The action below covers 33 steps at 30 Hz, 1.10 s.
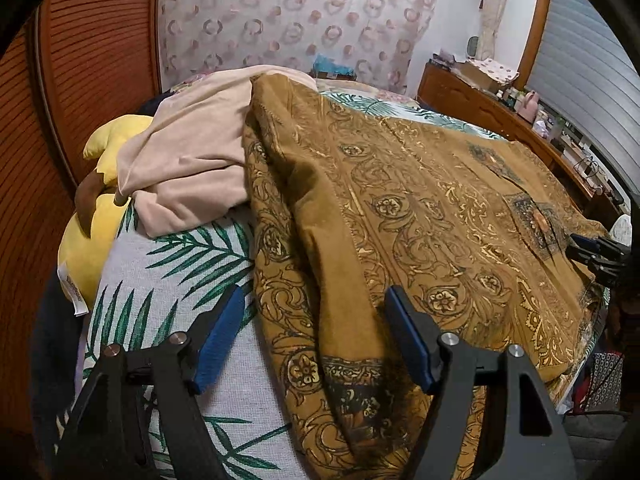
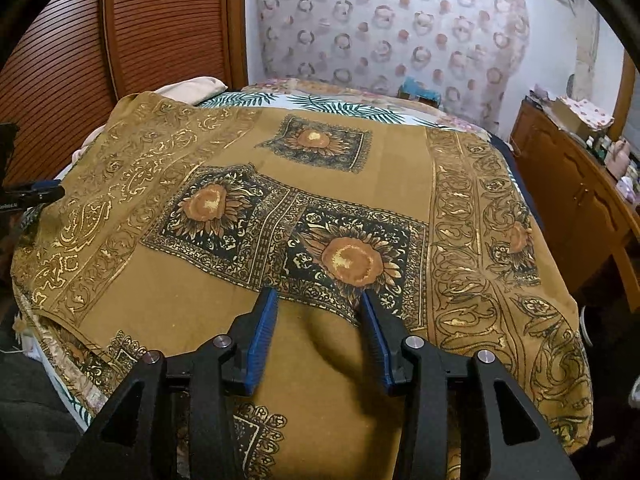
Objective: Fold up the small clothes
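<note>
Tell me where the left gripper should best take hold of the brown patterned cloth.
Probably the bunched left edge of the brown patterned cloth, approached from the bare leaf-print sheet. That edge stands up in a ridge between the open left gripper fingers, while the middle lies flat.

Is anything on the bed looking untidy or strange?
Yes. The brown patterned cloth is bunched into a thick ridge along its left edge, not flat. A beige garment lies crumpled beside it.

No legible text; white tag (image 1: pixel 74 290) on yellow plush toy (image 1: pixel 86 240) perhaps printed, too blurred.
</note>
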{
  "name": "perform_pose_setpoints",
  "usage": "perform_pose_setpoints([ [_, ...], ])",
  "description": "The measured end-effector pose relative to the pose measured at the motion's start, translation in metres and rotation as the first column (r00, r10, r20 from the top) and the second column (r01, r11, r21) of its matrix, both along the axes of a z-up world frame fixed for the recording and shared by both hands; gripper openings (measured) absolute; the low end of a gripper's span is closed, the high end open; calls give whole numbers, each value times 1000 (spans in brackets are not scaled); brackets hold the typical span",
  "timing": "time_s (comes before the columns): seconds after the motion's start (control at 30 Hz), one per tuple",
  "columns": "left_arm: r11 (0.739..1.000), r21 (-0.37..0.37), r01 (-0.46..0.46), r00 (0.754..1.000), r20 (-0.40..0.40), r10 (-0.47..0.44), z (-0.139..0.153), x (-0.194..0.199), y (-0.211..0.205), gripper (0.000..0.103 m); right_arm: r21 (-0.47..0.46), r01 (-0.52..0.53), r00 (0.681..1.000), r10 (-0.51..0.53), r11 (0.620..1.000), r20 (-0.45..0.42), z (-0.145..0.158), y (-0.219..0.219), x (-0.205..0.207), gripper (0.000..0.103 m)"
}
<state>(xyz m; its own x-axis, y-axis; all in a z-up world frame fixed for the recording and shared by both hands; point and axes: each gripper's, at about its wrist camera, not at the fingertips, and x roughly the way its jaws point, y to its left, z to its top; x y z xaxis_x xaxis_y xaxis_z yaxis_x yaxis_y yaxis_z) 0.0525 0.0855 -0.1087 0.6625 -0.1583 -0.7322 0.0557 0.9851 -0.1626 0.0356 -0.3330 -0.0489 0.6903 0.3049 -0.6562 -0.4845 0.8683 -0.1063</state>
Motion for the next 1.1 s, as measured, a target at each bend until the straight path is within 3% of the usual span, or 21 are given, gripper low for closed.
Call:
perform_pose_setpoints([
  [0.17,1000,-23,4,1000,2,-4,1,-1,-1,58,-36,21,999,-20,999,41,3,8,-11,52],
  [0.3,999,-42,1,1000,1,-1,1,1,0,41,-57,48,996,-44,997,73,-1,14,-19,58],
  [0.5,999,-52,7,1000,3,-7,2,3,-3,31,21,79,996,-79,997,29,-5,2,-16,68],
  [0.57,998,-63,16,1000,1,-16,2,4,-3,20,39,91,996,-91,995,8,-5,-2,-13,71],
  [0.6,998,-63,18,1000,4,-18,2,4,-4,10,43,91,996,-92,995,4,-5,-2,-12,72],
  [0.63,998,-63,23,1000,9,-22,3,5,-5,7,42,91,996,-91,995,5,-5,-2,-12,72],
  [0.9,990,-115,78,991,120,-64,40,3,-20,4,8,80,996,-80,997,35,-4,2,-16,72],
  [1.1,975,-125,183,967,204,-155,78,16,-61,4,55,100,995,-101,993,24,3,-17,-22,72],
])
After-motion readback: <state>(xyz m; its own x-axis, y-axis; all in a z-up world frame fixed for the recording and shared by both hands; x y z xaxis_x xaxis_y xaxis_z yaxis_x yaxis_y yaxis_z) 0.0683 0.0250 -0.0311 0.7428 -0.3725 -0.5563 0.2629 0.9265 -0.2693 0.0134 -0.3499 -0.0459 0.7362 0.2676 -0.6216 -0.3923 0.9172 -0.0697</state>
